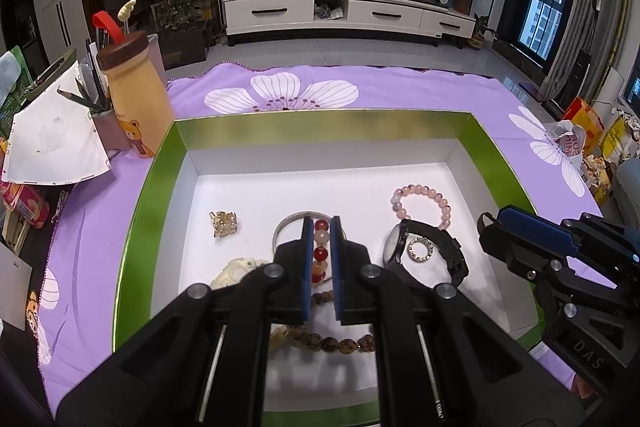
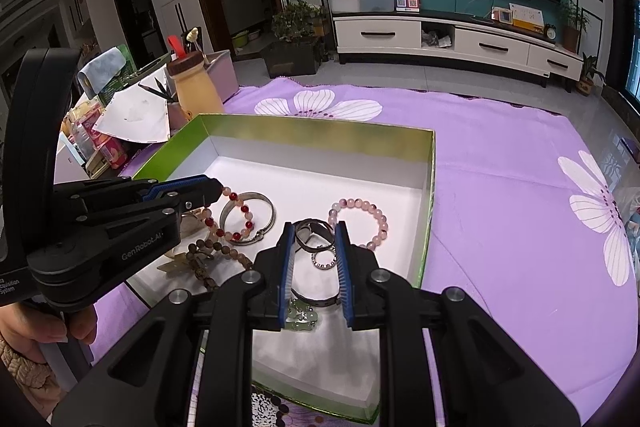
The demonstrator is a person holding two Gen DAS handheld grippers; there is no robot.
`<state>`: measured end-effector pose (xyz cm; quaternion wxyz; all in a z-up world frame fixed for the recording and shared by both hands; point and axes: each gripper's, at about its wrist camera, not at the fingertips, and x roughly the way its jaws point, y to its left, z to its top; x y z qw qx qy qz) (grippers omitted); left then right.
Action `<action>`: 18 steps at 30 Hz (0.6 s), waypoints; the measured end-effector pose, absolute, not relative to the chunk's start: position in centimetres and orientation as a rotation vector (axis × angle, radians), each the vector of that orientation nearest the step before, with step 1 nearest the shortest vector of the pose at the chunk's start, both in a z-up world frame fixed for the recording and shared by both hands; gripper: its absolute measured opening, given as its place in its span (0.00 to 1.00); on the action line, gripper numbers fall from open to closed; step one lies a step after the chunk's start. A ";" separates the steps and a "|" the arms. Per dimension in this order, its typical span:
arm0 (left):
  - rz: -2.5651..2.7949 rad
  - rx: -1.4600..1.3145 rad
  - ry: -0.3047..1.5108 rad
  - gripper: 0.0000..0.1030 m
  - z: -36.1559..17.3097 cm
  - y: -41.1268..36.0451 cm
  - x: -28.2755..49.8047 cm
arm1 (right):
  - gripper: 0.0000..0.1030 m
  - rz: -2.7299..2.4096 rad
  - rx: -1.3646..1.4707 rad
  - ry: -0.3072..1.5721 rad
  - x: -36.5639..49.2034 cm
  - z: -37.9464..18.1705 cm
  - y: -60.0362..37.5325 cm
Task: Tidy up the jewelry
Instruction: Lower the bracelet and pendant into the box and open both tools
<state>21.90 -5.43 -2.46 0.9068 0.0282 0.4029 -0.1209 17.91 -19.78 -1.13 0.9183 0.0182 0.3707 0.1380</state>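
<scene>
Inside the box, right at the left tongs, is where it's all going on. They're clamped shut on the red-and-peach bracelet, with the beads pinched between the blue pads.

From the other side you can see the loop hanging off the tongs' tip. Its low end is draped over the bangle just under and ahead of them.

Direction-wise, the gripped strand runs straight out along the fingers. So the loop's long axis goes from the tip down and away toward the box floor, pulled into an oval rather than a round ring.

My read is that this is the put-down step for that bracelet. Next it needs a bare bit of white floor, and there's plenty beyond the left tongs' tip. Then go low enough that the beads lie flat, and only then let go, or it lands tangled on the bangle.

The right tongs hover just to the right, over the watch, with the pink bracelet a bit past their tip. There's a narrow gap between the pads and a dark band crosses it. Honestly I can't tell if it's pinched or just lying underneath.
</scene>
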 end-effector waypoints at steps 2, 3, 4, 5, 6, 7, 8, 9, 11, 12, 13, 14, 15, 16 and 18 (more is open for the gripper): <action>-0.248 0.057 0.836 0.07 -2.6 -5.4 22.0 | 0.19 0.284 0.035 0.769 18.0 -1.3 -19.6; -0.249 0.058 0.840 0.07 -2.7 -5.4 22.1 | 0.19 0.284 0.035 0.771 18.0 -1.4 -19.6; -0.247 0.058 0.841 0.07 -2.8 -5.4 22.1 | 0.19 0.285 0.035 0.773 18.0 -1.5 -19.6; -0.246 0.059 0.844 0.07 -2.9 -5.3 22.1 | 0.19 0.285 0.034 0.777 18.1 -1.6 -19.6; -0.247 0.059 0.847 0.07 -3.0 -5.4 22.2 | 0.19 0.285 0.033 0.779 18.2 -1.6 -19.5; -0.246 0.060 0.849 0.07 -3.1 -5.3 22.2 | 0.19 0.285 0.033 0.782 18.2 -1.6 -19.5; -0.245 0.060 0.851 0.07 -3.1 -5.4 22.2 | 0.19 0.286 0.032 0.785 18.2 -1.7 -19.4; -0.245 0.060 0.853 0.07 -3.2 -5.4 22.2 | 0.19 0.287 0.032 0.790 18.3 -1.8 -19.4; -0.246 0.061 0.858 0.07 -3.3 -5.4 22.3 | 0.19 0.288 0.030 0.795 18.4 -1.9 -19.3; -0.246 0.061 0.859 0.07 -3.4 -5.4 22.3 | 0.19 0.288 0.030 0.798 18.4 -1.9 -19.2; -0.247 0.060 0.860 0.07 -3.4 -5.4 22.2 | 0.19 0.289 0.030 0.800 18.4 -2.0 -19.2; -0.248 0.060 0.862 0.07 -3.5 -5.4 22.3 | 0.19 0.289 0.029 0.803 18.5 -2.0 -19.1; -0.248 0.061 0.865 0.07 -3.5 -5.4 22.3 | 0.19 0.291 0.028 0.807 18.5 -2.1 -19.1; -0.248 0.062 0.867 0.07 -3.6 -5.4 22.3 | 0.19 0.292 0.027 0.810 18.5 -2.1 -19.1; -0.248 0.063 0.872 0.07 -3.7 -5.4 22.4 | 0.19 0.292 0.026 0.815 18.6 -2.2 -19.0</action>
